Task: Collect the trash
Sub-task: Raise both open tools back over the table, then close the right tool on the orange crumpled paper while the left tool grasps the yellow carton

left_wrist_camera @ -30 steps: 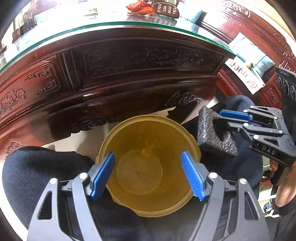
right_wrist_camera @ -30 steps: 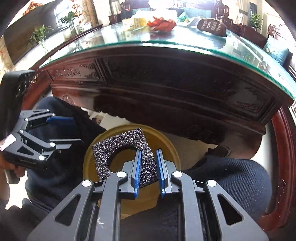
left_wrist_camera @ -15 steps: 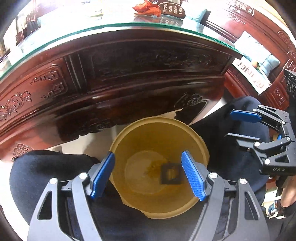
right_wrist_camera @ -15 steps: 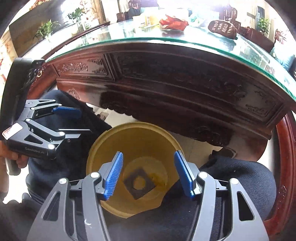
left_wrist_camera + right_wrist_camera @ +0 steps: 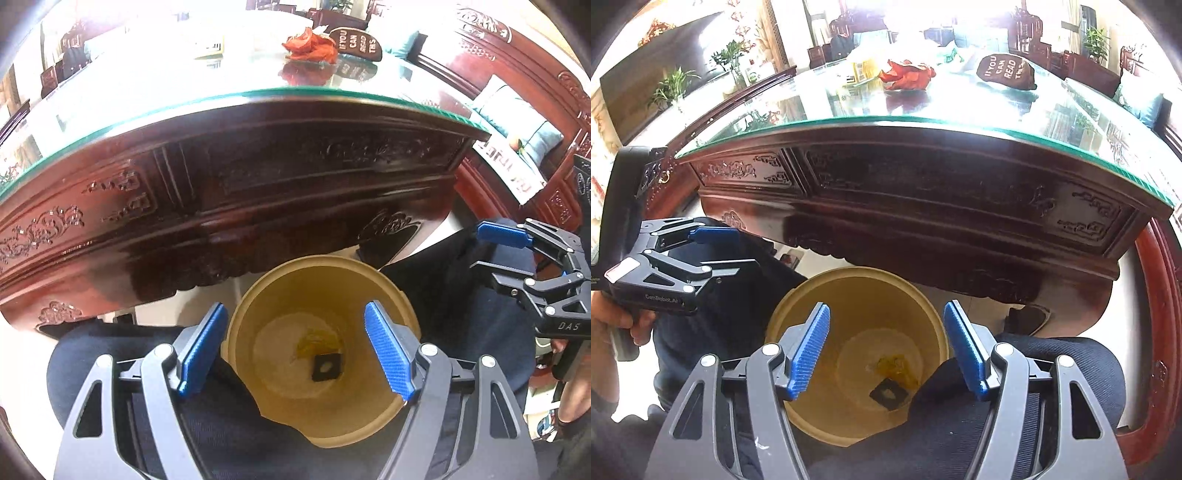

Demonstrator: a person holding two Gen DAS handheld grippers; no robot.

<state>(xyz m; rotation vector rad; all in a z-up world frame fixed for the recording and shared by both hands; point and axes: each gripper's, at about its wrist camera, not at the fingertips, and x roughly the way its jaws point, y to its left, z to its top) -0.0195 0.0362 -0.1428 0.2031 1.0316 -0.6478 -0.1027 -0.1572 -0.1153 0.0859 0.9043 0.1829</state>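
Note:
A yellow bin point(image 5: 321, 273) point(image 5: 849, 284) stands on the floor between the person's knees, below the table. A black foam square with a hole point(image 5: 327, 367) point(image 5: 889, 393) lies at its bottom beside a yellow scrap point(image 5: 314, 341) point(image 5: 895, 367). My left gripper point(image 5: 295, 350) is open and empty above the bin; it also shows in the right wrist view point(image 5: 727, 249). My right gripper point(image 5: 886, 352) is open and empty above the bin; it also shows in the left wrist view point(image 5: 495, 249). A crumpled red wrapper point(image 5: 310, 44) point(image 5: 907, 74) lies on the glass table top.
The carved dark wood table point(image 5: 258, 177) point(image 5: 923, 192) with a glass top rises right behind the bin. On it are a dark sign with white letters point(image 5: 356, 42) point(image 5: 1004, 72) and a yellow-white box point(image 5: 860, 72). The person's dark trousered legs point(image 5: 129, 354) point(image 5: 1034, 369) flank the bin.
My right gripper opened and let go of the black foam square, which dropped to the bottom of the bin. Both grippers have since risen, and more of the table top shows.

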